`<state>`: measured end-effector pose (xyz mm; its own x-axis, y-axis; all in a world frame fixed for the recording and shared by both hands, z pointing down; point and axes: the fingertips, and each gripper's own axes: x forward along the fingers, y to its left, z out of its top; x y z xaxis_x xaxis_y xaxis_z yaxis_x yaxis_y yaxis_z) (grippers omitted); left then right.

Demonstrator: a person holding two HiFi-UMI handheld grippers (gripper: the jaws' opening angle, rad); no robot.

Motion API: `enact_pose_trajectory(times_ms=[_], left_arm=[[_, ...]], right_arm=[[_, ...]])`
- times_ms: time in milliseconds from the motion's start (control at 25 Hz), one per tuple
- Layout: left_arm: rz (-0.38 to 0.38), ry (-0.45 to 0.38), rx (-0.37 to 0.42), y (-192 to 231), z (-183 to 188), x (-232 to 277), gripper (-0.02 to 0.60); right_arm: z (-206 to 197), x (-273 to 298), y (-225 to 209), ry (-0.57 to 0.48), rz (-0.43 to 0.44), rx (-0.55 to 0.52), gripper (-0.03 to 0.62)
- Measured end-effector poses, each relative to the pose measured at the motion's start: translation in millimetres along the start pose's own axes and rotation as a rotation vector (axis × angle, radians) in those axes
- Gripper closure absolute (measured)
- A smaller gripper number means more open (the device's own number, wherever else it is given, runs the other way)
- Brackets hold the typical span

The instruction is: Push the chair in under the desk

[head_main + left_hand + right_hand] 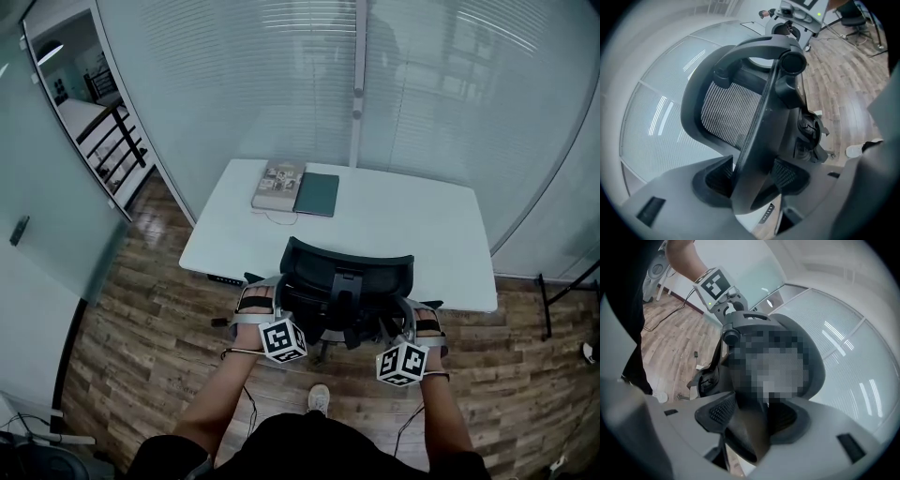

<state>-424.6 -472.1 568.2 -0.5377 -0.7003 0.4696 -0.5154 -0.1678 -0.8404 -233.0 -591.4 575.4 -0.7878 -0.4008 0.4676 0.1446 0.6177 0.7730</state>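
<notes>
A black mesh office chair (347, 272) stands at the near edge of the white desk (412, 225), its back toward me and its seat partly under the desktop. My left gripper (272, 298) is shut on the left edge of the backrest frame (759, 117). That frame bar runs between the left gripper's ribbed pads (717, 176). My right gripper (410, 319) is shut on the right edge of the backrest, and its pads (719, 411) press the frame edge (750, 432). The chair's base is mostly hidden under the seat.
A book (278, 185) and a dark green notebook (317, 194) lie at the desk's far left. Frosted glass walls (281, 84) rise behind the desk. A black railing (117, 141) is at the far left. My shoe (319, 398) rests on the wood floor (141, 347).
</notes>
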Motion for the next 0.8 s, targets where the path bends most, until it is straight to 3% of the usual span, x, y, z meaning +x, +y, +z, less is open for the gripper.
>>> enact_pose_trajectory(times_ms=[80, 120, 200, 320, 480, 640, 800], left_arm=[[0.027, 0.005, 0.044, -3, -2, 1, 0.307], [0.039, 0.004, 0.067, -6, -2, -1, 0.265], [0.065, -0.019, 0.06, -11, -1, -13, 0.249], [0.075, -0.079, -0.103, -11, -3, -43, 0.249], [0.092, -0.182, -0.319, 7, 7, -76, 0.251], [0.086, -0.31, -0.53, 32, 20, -105, 0.303], [0.05, -0.423, -0.786, 52, 28, -121, 0.372]], right_arm=[[0, 0, 2, 0.003, 0.048, 0.016, 0.367], [1, -1, 3, 0.006, 0.065, 0.016, 0.362], [4, -8, 4, -0.006, 0.073, 0.006, 0.347], [23, -29, 3, -0.09, 0.062, 0.071, 0.345], [57, -64, -2, -0.235, 0.101, 0.313, 0.347], [94, -91, -24, -0.373, 0.078, 0.514, 0.357], [112, -107, -46, -0.459, 0.024, 0.647, 0.417]])
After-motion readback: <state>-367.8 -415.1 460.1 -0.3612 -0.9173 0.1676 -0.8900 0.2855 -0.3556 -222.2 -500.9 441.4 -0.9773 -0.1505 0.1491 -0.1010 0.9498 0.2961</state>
